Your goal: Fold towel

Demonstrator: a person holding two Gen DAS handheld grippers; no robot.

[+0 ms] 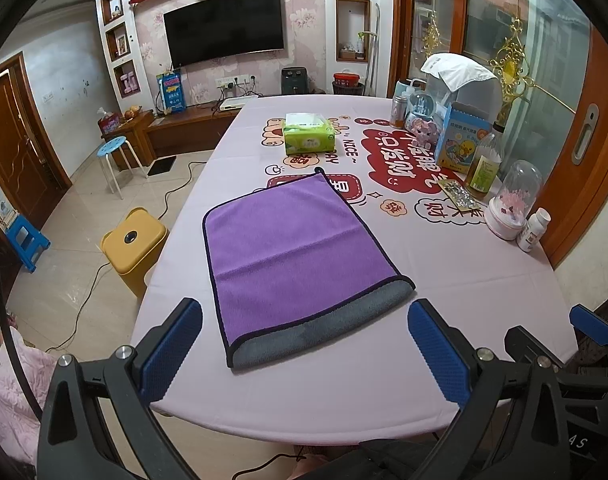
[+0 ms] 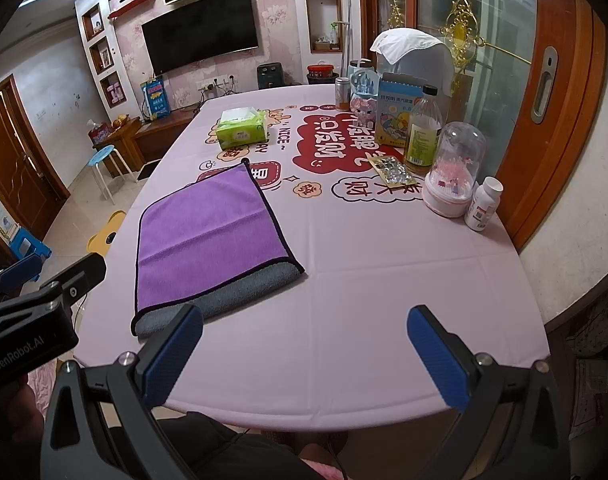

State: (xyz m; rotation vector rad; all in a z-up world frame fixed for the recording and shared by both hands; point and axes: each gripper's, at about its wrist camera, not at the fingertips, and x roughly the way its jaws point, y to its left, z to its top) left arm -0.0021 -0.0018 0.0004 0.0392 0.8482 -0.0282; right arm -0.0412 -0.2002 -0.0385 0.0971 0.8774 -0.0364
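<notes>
Purple microfibre is lying flat on the pink tablecloth (image 1: 383, 360): the towel (image 1: 292, 248) is sitting folded once, its violet face up and a grey underside band showing along the near edge, dark piping running round the border. It is resting toward the left half of the table, near the front edge, with a small hanging loop poking out at its far corner.

The left gripper (image 1: 304, 344) is hovering just short of that grey near edge, jaws spread wide, blue pads (image 1: 172, 348) gripping nothing. The right gripper (image 2: 304, 352) is hanging over bare cloth to the right of the towel, its left finger sitting just beside the grey corner in its own view, jaws equally wide and carrying nothing.

Further back, a green tissue pack (image 1: 308, 136) is standing beyond the towel, well apart from it. Along the right side a glass bottle (image 2: 423, 132), a clear dome ornament (image 2: 453, 168) and a white pill bottle (image 2: 483, 204) are crowding together. A yellow stool (image 1: 134, 244) is sitting on the floor left of the table.
</notes>
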